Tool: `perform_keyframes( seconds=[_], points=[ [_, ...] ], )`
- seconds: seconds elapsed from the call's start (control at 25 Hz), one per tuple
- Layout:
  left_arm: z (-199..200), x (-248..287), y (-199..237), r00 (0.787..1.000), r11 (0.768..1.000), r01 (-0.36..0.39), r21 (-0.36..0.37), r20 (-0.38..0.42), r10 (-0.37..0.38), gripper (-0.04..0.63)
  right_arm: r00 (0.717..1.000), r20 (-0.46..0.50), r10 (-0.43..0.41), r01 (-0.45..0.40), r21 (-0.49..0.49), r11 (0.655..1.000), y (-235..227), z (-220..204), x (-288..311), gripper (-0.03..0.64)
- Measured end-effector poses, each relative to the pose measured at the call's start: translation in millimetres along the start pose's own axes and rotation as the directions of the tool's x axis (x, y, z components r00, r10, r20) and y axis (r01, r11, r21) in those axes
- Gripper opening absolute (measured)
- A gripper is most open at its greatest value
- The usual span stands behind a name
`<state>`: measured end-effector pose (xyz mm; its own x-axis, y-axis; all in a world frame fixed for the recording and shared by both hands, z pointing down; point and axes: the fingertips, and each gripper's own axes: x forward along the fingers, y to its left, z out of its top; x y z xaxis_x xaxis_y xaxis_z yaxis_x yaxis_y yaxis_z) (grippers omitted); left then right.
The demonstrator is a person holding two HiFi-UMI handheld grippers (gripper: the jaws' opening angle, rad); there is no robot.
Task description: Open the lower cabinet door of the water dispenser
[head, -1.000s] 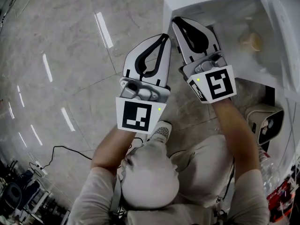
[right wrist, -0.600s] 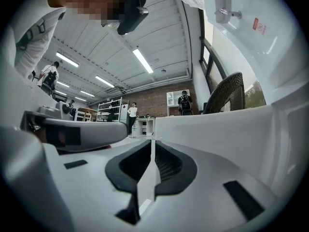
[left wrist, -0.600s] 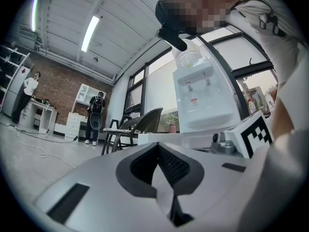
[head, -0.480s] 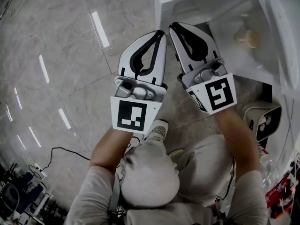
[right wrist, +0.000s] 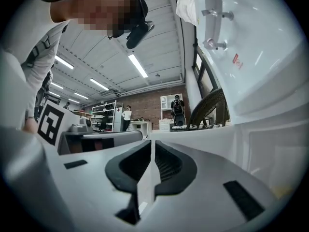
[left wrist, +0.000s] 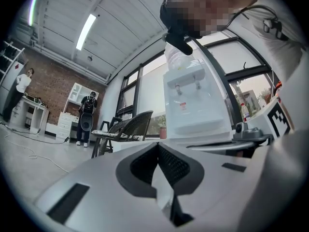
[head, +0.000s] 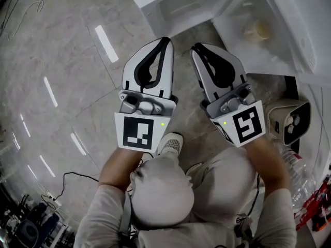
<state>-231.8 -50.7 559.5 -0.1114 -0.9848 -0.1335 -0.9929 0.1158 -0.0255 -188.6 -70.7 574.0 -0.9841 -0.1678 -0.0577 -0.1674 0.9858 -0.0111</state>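
Two grippers sit side by side low in the middle of the head view, both aimed at the upper edge of the frame. The left gripper (head: 165, 40) has its jaws clenched, tips meeting, with nothing between them. The right gripper (head: 196, 47) is clenched as well, only a thin slit between its pads, and it is empty too.

The water dispenser (head: 297, 25) fills the upper right corner. Its lower cabinet door (head: 176, 4) stands swung open toward the top centre, its inner side showing. The door's near edge lies just above the left gripper's tip, with a narrow strip of floor (head: 67, 45) between them. Inside the open cabinet a pale yellowish thing (head: 257, 30) rests near the back.

Left of the grippers the tiled floor is wide and bare up to the frame's edge, with only a thin cable (head: 72, 172) at lower left. To the right the room is tight: a small beige device (head: 289, 122) stands close beside the right gripper, and a clear bottle (head: 300, 177) lies below it.
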Motion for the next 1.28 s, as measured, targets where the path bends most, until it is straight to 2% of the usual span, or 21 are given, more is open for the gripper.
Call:
perform_keyframes(
  seconds=[0.36, 0.56, 0.76, 1.0, 1.28],
  points=[
    [20.1, 12.1, -30.6, 0.998, 0.998, 0.061, 0.021, 0.014, -0.061, 0.005, 0.997, 0.044, -0.067, 0.066, 0.016, 0.998, -22.5, 25.7, -42.6, 0.035],
    [70.8, 10.7, -41.2, 0.995, 0.995, 0.091, 0.044, 0.036, -0.092, 0.005, 0.990, 0.078, -0.117, 0.113, 0.056, 0.992, -19.4, 75.5, -65.4, 0.035],
    [176.5, 5.3, -57.8, 0.992, 0.992, 0.121, 0.026, 0.036, -0.122, 0.005, 0.972, 0.087, -0.219, 0.207, 0.134, 0.969, -11.3, 175.2, -100.2, 0.035],
    [339.0, 4.4, -76.8, 0.986, 0.986, 0.165, 0.017, 0.036, -0.165, 0.005, 0.951, 0.083, -0.299, 0.293, 0.074, 0.953, 6.7, 338.0, -139.7, 0.035],
    [525.8, 6.5, -87.4, 0.988, 0.986, 0.153, -0.062, 0.004, -0.153, 0.005, 0.893, 0.033, -0.450, 0.446, 0.088, 0.891, 2.2, 528.4, -199.2, 0.035]
  ],
)
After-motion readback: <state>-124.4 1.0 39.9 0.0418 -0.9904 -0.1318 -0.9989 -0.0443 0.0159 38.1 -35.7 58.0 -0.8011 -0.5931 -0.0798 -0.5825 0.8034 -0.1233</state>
